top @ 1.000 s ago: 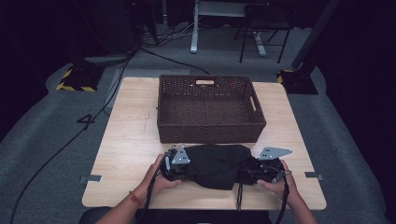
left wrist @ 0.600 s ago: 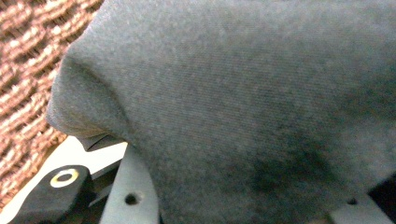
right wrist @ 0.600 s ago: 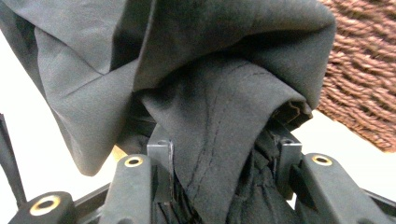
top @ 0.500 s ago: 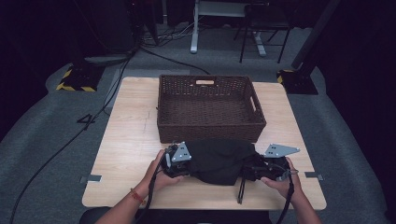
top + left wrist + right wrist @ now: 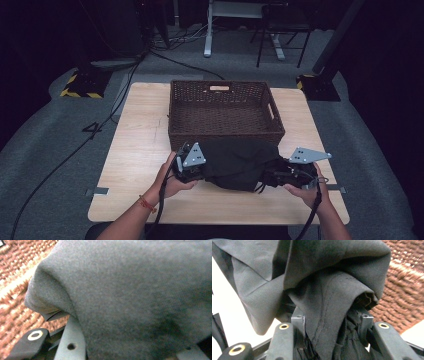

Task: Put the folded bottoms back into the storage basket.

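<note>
I have a dark garment [image 5: 239, 165], folded into a bundle, slung between my two grippers at the near side of the table [image 5: 135, 150], right in front of the wicker basket [image 5: 225, 131] and just off the wood, its far edge against the basket's near wall. The left gripper [image 5: 196, 166] is clamped on the bundle's left end; in the left gripper view the grey knit drapes so thickly over the jaws that I can't see the pads, but the cloth plainly hangs from them. The right gripper [image 5: 329, 340] is clenched hard on the right end, with a bunched seam and folds squeezed between its jaws. This thing is soft and light, with no stiffness at all, so I judge it will sag in the middle and want to unfold wherever nothing pinches it. The weave doesn't look slippery, and nothing here is fragile. Holding both ends through all the layers seems right to me; a bite on a single layer would let the rest slide out. A loose strap or cord [image 5: 260, 187] dangles under the right side, and I'd watch that it doesn't catch on the basket rim.
</note>
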`<state>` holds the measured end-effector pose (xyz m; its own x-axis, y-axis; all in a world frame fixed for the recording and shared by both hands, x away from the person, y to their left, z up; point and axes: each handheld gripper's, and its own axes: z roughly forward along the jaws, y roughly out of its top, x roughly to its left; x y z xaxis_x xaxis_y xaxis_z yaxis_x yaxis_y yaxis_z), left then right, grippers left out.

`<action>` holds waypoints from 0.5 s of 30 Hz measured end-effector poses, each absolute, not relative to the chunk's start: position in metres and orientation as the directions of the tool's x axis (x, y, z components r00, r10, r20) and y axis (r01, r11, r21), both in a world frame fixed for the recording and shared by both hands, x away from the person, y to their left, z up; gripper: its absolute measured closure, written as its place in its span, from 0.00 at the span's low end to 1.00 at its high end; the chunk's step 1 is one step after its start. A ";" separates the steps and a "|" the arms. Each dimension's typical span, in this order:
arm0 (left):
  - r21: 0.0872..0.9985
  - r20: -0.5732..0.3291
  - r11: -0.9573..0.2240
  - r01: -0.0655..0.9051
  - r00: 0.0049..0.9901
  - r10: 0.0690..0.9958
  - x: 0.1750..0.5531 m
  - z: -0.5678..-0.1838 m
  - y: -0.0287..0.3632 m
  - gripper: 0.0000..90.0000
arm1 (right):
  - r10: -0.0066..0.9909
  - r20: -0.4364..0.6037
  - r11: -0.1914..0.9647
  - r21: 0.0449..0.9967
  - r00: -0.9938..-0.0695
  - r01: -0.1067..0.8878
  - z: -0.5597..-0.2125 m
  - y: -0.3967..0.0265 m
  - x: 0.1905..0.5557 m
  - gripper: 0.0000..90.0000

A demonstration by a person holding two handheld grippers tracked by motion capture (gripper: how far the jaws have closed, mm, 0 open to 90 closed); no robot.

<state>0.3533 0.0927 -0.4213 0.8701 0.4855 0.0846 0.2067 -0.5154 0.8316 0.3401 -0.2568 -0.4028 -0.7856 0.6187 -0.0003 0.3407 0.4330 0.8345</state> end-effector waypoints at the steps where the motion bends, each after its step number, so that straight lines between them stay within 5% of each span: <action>1: 0.832 0.085 -0.515 0.207 0.870 0.485 0.353 -0.421 0.093 0.73 | 0.618 -0.005 0.433 0.837 -0.786 0.334 -0.400 -0.257 0.340 0.62; 15: 0.856 0.123 -0.494 0.154 0.867 0.484 0.360 -0.384 0.090 0.73 | 0.625 -0.044 0.422 0.859 -0.779 0.289 -0.368 -0.259 0.343 0.62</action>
<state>0.3599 0.0897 -0.3845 0.8665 0.4837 0.1233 0.1542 -0.4943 0.8555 0.3427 -0.2591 -0.3680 -0.7794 0.6250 -0.0444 0.2892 0.4217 0.8594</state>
